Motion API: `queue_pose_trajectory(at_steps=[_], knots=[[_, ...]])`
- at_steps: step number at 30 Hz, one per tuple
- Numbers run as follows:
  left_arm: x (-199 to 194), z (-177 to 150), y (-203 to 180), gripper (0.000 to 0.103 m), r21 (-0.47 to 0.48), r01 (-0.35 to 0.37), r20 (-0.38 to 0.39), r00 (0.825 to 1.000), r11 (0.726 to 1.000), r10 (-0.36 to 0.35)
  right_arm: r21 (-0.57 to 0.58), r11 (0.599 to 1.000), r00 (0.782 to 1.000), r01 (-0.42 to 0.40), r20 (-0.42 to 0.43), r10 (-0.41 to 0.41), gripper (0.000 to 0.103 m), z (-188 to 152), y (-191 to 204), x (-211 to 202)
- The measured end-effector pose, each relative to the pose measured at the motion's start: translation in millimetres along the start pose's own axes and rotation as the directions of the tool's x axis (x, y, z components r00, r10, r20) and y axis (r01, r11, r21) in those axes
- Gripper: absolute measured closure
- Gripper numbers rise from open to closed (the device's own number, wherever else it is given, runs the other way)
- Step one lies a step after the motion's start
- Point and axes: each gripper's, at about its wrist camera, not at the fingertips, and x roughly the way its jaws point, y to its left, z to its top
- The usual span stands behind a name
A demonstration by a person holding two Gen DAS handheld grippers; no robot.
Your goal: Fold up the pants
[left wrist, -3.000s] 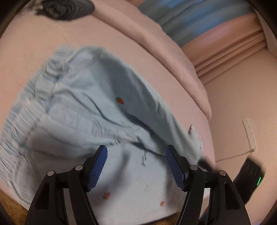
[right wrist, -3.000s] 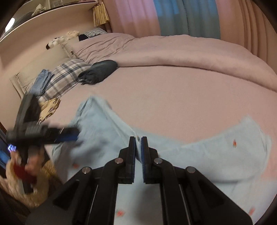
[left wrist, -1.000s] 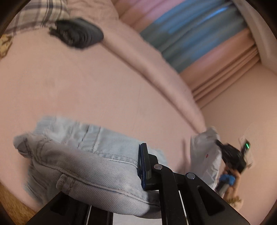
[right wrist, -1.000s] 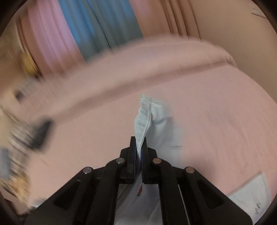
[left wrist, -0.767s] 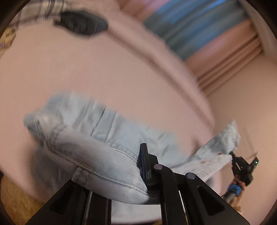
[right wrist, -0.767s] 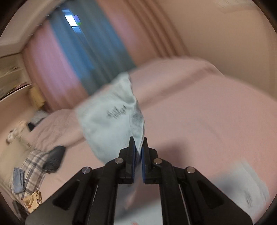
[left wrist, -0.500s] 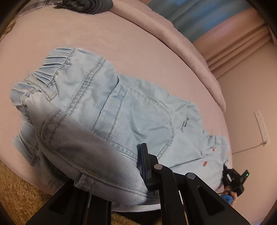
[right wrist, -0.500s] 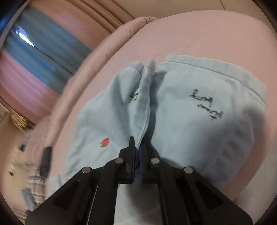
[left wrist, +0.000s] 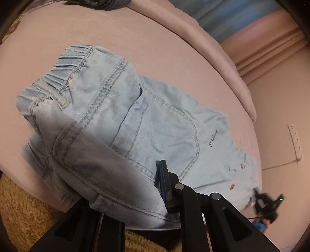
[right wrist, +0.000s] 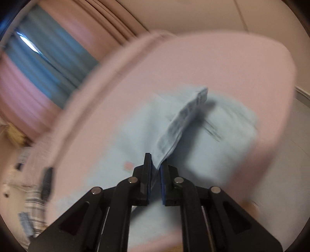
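Note:
Light blue denim pants [left wrist: 147, 120] lie folded lengthwise on the pink bed [left wrist: 58, 38], waistband at the far left, back pocket up. My left gripper [left wrist: 155, 182] is shut on the pants' waist end, and cloth drapes over its left finger and hides it. In the blurred right wrist view my right gripper [right wrist: 155, 170] holds a fold of the pants' leg hem [right wrist: 182, 124] between its jaws, which stand slightly parted. The right gripper also shows small in the left wrist view [left wrist: 268, 203] at the hem end.
A dark folded garment [left wrist: 98, 3] lies at the far side of the bed. A rolled pink duvet [left wrist: 193, 33] runs along the back. Tan shaggy carpet [left wrist: 29, 209] lies below the bed's near edge. Curtains [right wrist: 38, 58] hang behind, and a wall outlet [left wrist: 295, 141] is at the right.
Both grippers swung the pants up and laid them down on the bed, back pocket up. The right gripper's jaws have parted a little around the hem.

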Motion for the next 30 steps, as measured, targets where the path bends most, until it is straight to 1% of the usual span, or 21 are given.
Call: queue_pose_trajectory(at_steps=[1,2,3,5,6,7,8,9,10,11,13,15,17,18,19,21,22,23,25,28,30], knots=[[-0.5,1.0,-1.1,0.092,0.0,-0.001,-0.007,1.0,1.0,0.001,0.025,0.999,0.999,-0.045,0.021,0.045,0.092,-1.2,-7.7,-2.0],[-1.1,2.5,-2.1,0.091,-0.001,-0.004,-0.017,1.0,1.0,0.004,0.047,0.996,0.997,-0.072,0.024,0.071,0.088,1.4,-13.8,-3.9],[-2.5,3.6,-2.0,0.089,-0.003,-0.004,-0.025,1.0,1.0,0.004,0.074,0.994,0.997,-0.078,0.023,0.077,0.084,8.0,-16.7,-5.7],[-5.6,6.0,0.9,0.086,-0.018,0.008,-0.033,0.999,1.0,-0.009,0.095,0.994,0.997,-0.047,0.064,0.041,0.064,21.2,-16.4,-10.2],[-7.8,7.3,4.1,0.082,-0.038,0.022,-0.029,0.999,0.999,-0.023,0.097,0.995,0.994,-0.033,0.107,0.023,0.058,30.6,-17.8,-11.3],[-10.7,7.9,9.2,0.078,-0.056,0.036,-0.022,0.999,0.998,-0.037,0.097,0.995,0.993,-0.026,0.118,0.014,0.055,33.8,-19.1,-11.0],[-12.5,10.4,12.6,0.077,-0.079,0.047,-0.01,0.999,0.996,-0.048,0.093,0.996,0.994,-0.008,0.11,-0.003,0.057,35.7,-19.3,-9.7],[-21.2,12.8,18.8,0.077,-0.093,0.046,0.003,0.999,0.995,-0.046,0.075,0.997,0.995,0.013,0.093,-0.02,0.064,41.4,-18.3,-5.0],[-21.8,14.9,18.9,0.077,-0.1,0.038,0.018,0.999,0.994,-0.036,0.05,0.997,0.994,0.052,0.091,-0.056,0.095,45.7,-15.7,-2.4],[-26.1,18.2,19.0,0.077,-0.099,0.025,0.043,0.999,0.995,-0.021,0.032,0.996,0.993,0.078,0.09,-0.081,0.099,47.5,-13.5,-2.1],[-33.5,20.3,13.9,0.079,-0.08,-0.019,0.104,0.994,0.997,0.027,0.013,0.998,0.99,0.059,0.124,-0.06,0.099,52.1,-11.2,-15.8],[-39.6,18.9,7.3,0.084,-0.044,-0.068,0.137,0.988,0.997,0.074,0.003,1.0,0.98,0.016,0.199,-0.017,0.099,51.4,-4.6,-42.3],[-38.7,15.0,4.6,0.084,-0.035,-0.068,0.128,0.989,0.997,0.072,0.004,1.0,0.968,0.024,0.249,-0.024,0.099,49.7,-13.1,-60.3],[-36.5,12.4,4.5,0.084,-0.031,-0.079,0.112,0.99,0.996,0.082,-0.002,0.998,0.964,0.055,0.259,-0.053,0.099,46.9,-15.0,-65.1],[-34.5,9.7,4.8,0.084,-0.025,-0.095,0.101,0.99,0.995,0.098,-0.001,0.996,0.965,0.085,0.249,-0.082,0.099,45.8,-20.4,-63.4],[-28.2,3.1,6.6,0.084,-0.006,-0.139,0.085,0.987,0.99,0.139,0.005,0.99,0.975,0.144,0.17,-0.143,0.099,37.8,-34.0,-43.1],[-27.7,2.3,12.2,0.084,-0.005,-0.144,0.077,0.987,0.99,0.144,0.009,0.985,0.976,0.174,0.132,-0.174,0.098,35.4,-45.0,-34.5],[-25.6,1.6,13.9,0.084,-0.008,-0.146,0.069,0.987,0.989,0.147,0.005,0.983,0.977,0.185,0.104,-0.185,0.098,31.3,-52.0,-23.3],[-25.9,2.2,13.3,0.084,0.001,-0.157,0.063,0.986,0.988,0.157,0.002,0.986,0.978,0.168,0.129,-0.167,0.099,29.6,-60.7,-24.9],[-27.2,3.8,4.0,0.081,0.035,-0.192,0.059,0.98,0.981,0.19,0.021,0.988,0.983,0.155,0.094,-0.156,0.098,34.1,-67.2,-28.0],[-24.0,4.6,-2.9,0.081,0.047,-0.196,0.054,0.98,0.98,0.193,0.006,0.986,0.985,0.164,0.056,-0.164,0.096,38.5,-58.4,-23.8]])
